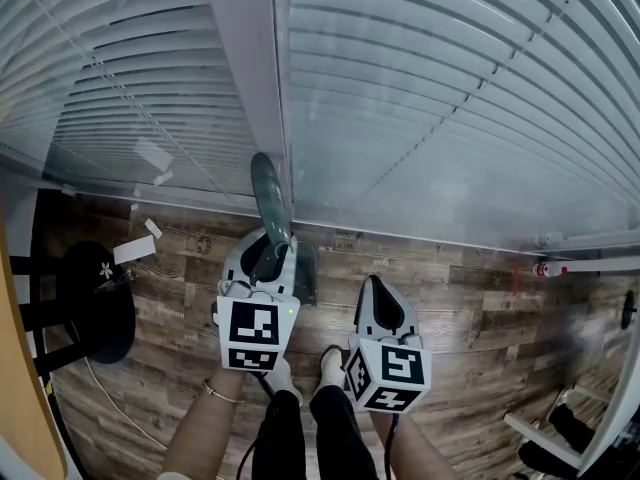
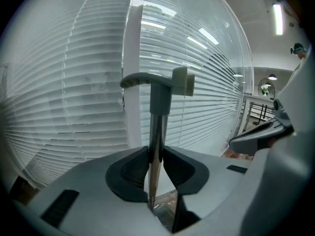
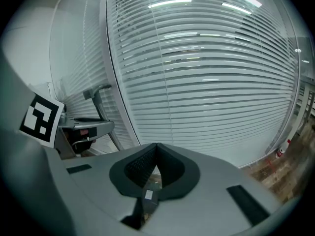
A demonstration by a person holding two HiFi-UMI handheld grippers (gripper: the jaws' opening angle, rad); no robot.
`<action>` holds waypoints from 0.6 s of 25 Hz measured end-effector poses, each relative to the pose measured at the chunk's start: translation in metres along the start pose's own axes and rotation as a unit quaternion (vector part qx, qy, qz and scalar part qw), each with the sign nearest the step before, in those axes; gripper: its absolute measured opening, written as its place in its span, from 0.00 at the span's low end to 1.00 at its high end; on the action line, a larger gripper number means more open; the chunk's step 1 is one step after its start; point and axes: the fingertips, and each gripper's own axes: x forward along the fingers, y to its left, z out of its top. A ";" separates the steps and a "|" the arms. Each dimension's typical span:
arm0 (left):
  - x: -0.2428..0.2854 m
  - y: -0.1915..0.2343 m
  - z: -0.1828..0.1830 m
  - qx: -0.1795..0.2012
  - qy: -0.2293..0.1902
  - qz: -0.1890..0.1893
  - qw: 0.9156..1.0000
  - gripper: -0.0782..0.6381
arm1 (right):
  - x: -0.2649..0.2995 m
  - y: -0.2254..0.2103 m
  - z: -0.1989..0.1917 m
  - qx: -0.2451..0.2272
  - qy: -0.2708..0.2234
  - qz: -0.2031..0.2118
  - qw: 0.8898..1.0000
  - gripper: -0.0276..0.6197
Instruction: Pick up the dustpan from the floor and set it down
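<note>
The dustpan has a long metal handle (image 2: 157, 127) with a grey-green grip at its top (image 1: 268, 190). Its dark pan (image 1: 306, 272) shows just behind the left gripper, low by the window's foot; whether it rests on the floor I cannot tell. My left gripper (image 1: 266, 255) is shut on the handle, the dark pads (image 2: 133, 168) pressing it from both sides. From the right gripper view the handle (image 3: 102, 104) slants up beside the window frame. My right gripper (image 1: 378, 294) hangs to the right of the pan, shut with nothing between its pads (image 3: 170, 166).
A glass wall with white blinds (image 1: 440, 118) and a white upright post (image 1: 245, 58) stands straight ahead. A black round stool (image 1: 98, 298) and paper scraps (image 1: 134, 250) lie at the left. A red-and-white object (image 1: 545, 268) sits at the right. The person's feet (image 1: 330, 366) are below.
</note>
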 end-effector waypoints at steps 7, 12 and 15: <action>0.001 0.000 -0.001 -0.016 0.004 0.002 1.000 0.25 | -0.001 0.000 0.001 -0.003 0.000 0.001 1.000 0.09; 0.000 0.000 -0.002 -0.050 0.008 -0.006 0.999 0.30 | -0.005 0.001 0.006 -0.006 -0.005 0.003 1.000 0.09; -0.002 0.001 -0.004 -0.064 0.006 -0.005 0.998 0.33 | -0.008 0.002 0.007 -0.009 -0.007 0.003 1.000 0.09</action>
